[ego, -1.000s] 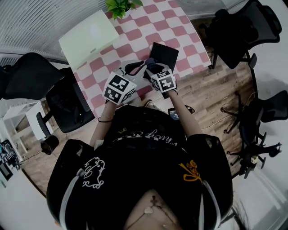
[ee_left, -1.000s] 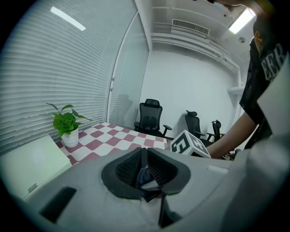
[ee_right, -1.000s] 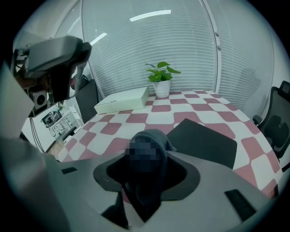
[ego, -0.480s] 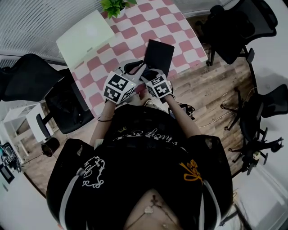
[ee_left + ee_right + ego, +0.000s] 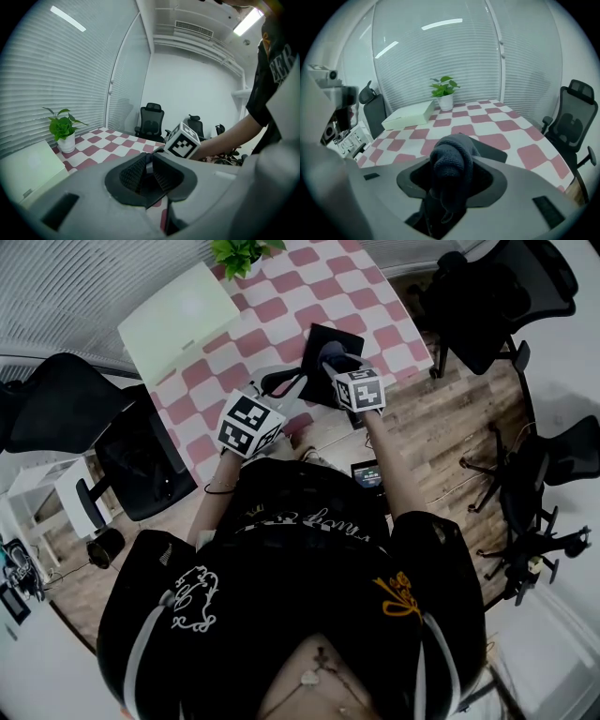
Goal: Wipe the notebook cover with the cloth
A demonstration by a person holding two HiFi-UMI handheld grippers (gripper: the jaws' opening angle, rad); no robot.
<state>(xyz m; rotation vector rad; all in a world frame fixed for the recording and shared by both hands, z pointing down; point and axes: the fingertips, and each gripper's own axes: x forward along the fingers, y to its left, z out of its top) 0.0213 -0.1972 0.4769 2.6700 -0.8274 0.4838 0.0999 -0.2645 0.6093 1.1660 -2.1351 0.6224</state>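
Observation:
A black notebook (image 5: 342, 343) lies on the pink-and-white checked table (image 5: 281, 306), near its front edge. My right gripper (image 5: 336, 367) is over the notebook's near part, shut on a dark grey knitted cloth (image 5: 328, 351). In the right gripper view the cloth (image 5: 450, 159) bulges out of the right gripper (image 5: 449, 176) and hides its pads, with the notebook (image 5: 492, 150) just beyond. My left gripper (image 5: 286, 381) sits at the notebook's left near corner. In the left gripper view the left gripper (image 5: 146, 171) has its ribbed pads pressed together on a dark corner that looks like the notebook's.
A pale flat box (image 5: 178, 320) lies at the table's far left and a potted plant (image 5: 239, 251) stands behind it. Black office chairs stand at the right (image 5: 497, 296) and left (image 5: 66, 409). The table edge runs just below both grippers.
My right gripper has moved with the cloth away from me and to the right, from beside the left gripper out over the notebook. The left gripper has stayed put.

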